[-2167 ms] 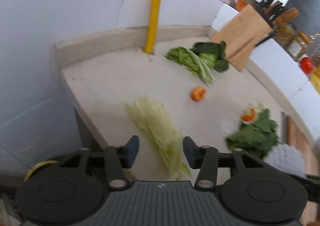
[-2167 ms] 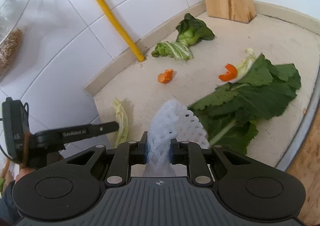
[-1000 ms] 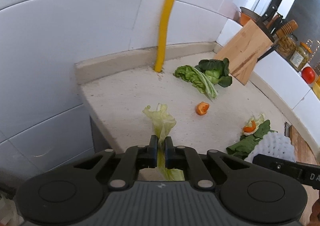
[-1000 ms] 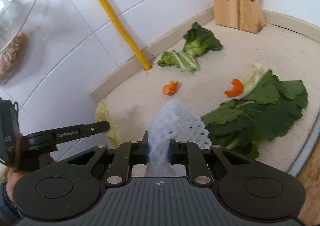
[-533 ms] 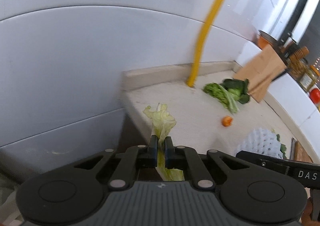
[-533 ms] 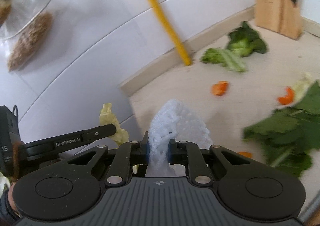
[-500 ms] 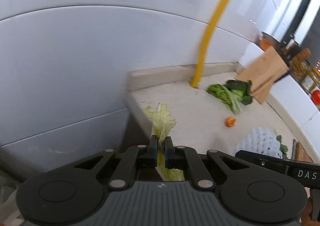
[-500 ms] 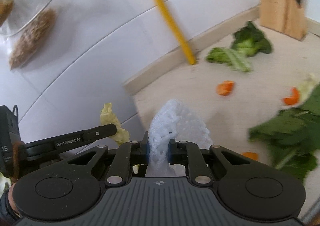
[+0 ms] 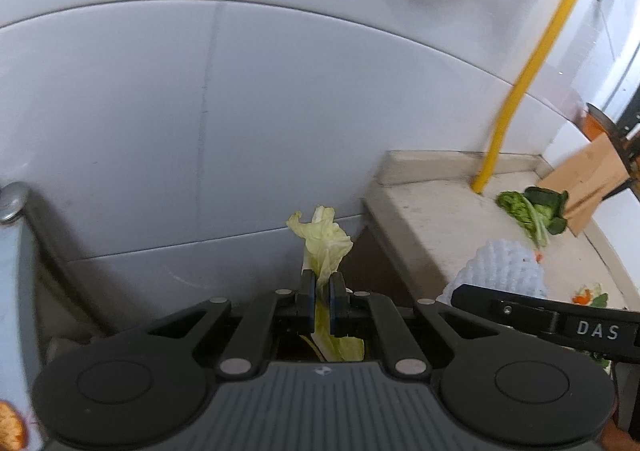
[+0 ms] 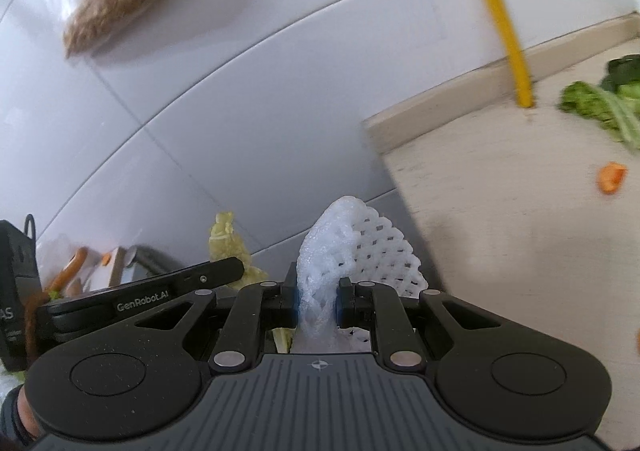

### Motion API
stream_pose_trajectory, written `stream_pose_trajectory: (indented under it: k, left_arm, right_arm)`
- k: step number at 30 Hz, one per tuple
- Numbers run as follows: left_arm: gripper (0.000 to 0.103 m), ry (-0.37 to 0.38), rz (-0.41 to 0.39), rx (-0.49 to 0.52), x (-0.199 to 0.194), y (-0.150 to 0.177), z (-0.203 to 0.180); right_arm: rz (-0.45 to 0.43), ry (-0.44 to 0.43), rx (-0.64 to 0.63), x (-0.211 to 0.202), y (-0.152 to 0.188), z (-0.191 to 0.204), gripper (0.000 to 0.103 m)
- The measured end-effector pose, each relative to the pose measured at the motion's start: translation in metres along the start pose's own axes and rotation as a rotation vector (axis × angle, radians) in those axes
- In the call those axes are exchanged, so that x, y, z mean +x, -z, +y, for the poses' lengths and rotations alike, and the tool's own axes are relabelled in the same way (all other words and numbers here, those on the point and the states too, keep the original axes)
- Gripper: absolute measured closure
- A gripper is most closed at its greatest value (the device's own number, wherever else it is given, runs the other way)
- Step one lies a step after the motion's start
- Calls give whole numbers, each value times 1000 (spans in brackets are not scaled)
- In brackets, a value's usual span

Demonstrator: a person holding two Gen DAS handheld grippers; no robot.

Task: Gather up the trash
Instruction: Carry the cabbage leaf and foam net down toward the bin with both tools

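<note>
Left tongs (image 9: pixel 321 295) clench a pale lettuce leaf (image 9: pixel 322 239); right tongs (image 10: pixel 318 299) grip a white foam net (image 10: pixel 356 247), both carried left, off the counter (image 9: pixel 448 219). Greens (image 9: pixel 528 207) and orange peel (image 10: pixel 610 177) (at least) remain far right, uncollected.

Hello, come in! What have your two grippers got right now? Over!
Left gripper shut on a pale cabbage leaf. Right gripper shut on a white foam net. Both off the counter edge. Nothing in the way.
</note>
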State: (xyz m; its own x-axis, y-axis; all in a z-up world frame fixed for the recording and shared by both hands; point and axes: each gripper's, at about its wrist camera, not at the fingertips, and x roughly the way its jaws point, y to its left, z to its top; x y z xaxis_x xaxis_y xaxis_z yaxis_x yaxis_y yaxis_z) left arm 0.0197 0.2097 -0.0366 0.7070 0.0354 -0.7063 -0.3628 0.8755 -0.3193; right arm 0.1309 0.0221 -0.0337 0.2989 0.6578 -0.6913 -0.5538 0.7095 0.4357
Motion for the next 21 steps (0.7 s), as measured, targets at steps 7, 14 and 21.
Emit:
stream_pose_trajectory:
  k: [7,14,21]
  left_arm:
    - [100,-45,10,-18,0,8,22]
    - [100,-90,56,-11,17,17,33]
    - [100,-101,113,-7,35,24,40]
  right_arm:
    - [59,-11,-21,32,6,19,83]
    - [116,17,-27,64,13,26,83]
    - [172,47,-11,91,18,24,82]
